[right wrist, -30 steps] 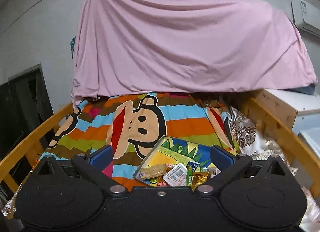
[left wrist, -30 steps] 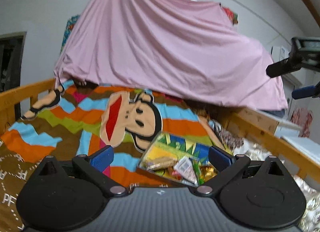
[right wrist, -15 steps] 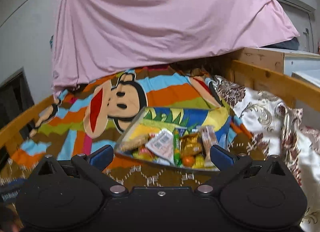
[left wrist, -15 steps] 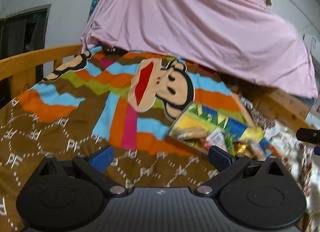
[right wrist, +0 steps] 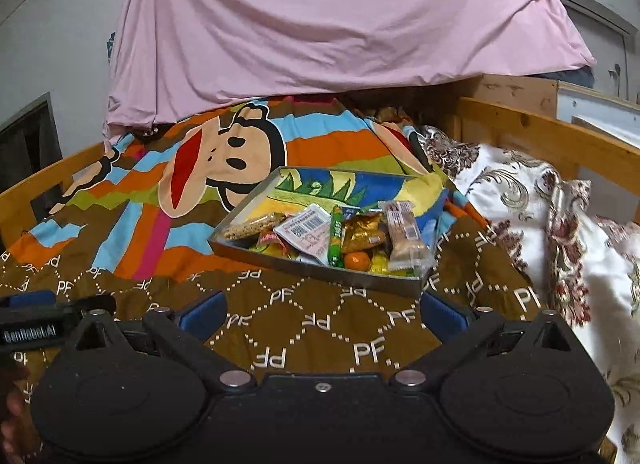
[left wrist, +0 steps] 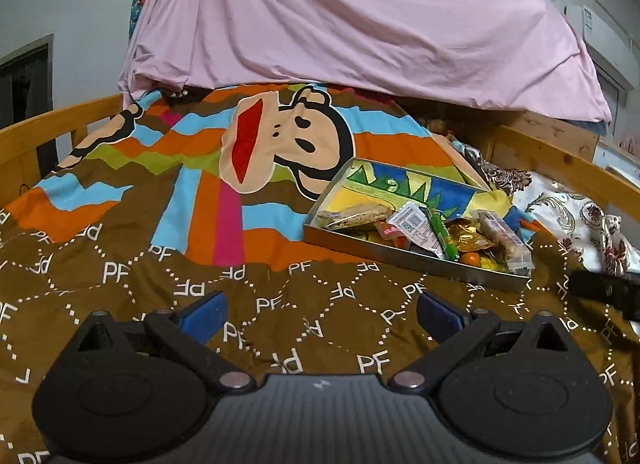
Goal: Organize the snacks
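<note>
Your left hand-held gripper [left wrist: 319,313] hovers released over the brown blanket [left wrist: 280,304] on the bed. The snack tray [right wrist: 320,270] lies far right of it. Your right hand-held gripper [right wrist: 323,314], fingers spread and empty, faces the tray's near edge.

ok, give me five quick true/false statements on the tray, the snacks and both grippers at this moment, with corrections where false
1. The metal tray sits on the monkey-print blanket. True.
2. The right gripper is shut on a snack. False: its fingers are spread wide, with nothing between them.
3. A green stick packet lies among the snacks in the tray. True.
4. The snacks are spread evenly across the tray. False: they are bunched at its near end, and the far end shows bare printed lining.
5. The left gripper reaches into the tray. False: it is open, short of the tray's near wall, over the brown part of the blanket.
</note>
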Motion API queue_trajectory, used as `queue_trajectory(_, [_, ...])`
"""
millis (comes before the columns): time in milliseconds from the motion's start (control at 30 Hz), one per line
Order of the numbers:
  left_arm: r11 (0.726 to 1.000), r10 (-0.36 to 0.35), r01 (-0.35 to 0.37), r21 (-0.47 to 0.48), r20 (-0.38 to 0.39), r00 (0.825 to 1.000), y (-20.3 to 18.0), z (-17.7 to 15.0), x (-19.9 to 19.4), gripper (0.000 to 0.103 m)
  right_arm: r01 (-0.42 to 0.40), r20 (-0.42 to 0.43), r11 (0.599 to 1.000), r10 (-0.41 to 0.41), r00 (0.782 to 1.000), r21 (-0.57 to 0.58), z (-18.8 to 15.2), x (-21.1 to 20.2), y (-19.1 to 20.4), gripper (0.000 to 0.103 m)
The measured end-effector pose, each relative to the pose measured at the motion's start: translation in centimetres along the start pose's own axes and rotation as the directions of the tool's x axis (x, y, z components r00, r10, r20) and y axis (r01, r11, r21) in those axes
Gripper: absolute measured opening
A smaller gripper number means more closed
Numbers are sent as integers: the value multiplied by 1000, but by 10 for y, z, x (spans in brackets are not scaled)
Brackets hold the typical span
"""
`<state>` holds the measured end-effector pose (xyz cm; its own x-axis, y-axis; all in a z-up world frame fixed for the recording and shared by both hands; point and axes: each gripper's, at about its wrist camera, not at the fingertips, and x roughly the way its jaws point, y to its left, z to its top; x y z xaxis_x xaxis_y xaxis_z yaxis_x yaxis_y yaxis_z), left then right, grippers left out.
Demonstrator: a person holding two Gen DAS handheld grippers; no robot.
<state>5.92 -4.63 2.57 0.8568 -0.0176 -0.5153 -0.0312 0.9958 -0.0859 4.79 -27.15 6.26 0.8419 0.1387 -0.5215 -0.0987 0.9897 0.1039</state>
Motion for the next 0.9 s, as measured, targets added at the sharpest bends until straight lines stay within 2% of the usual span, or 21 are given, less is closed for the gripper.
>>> queue_trajectory(67, [1000,-9,9,-11,9,1000,2,0,-4,103,10,15,1000,-10,1000,-11,-6,-6,2,102])
queue_trajectory(367, [999,32,-33,6,60,998,-5,-8,-32,103,-4,124,996,15,992,-87,-14,-41,11,102])
queue_trajectory(900, [997,70,-68,-43,48,996,5,-15,-39,103,1,61,1000,0,998,-17,-27,-32,-3,102])
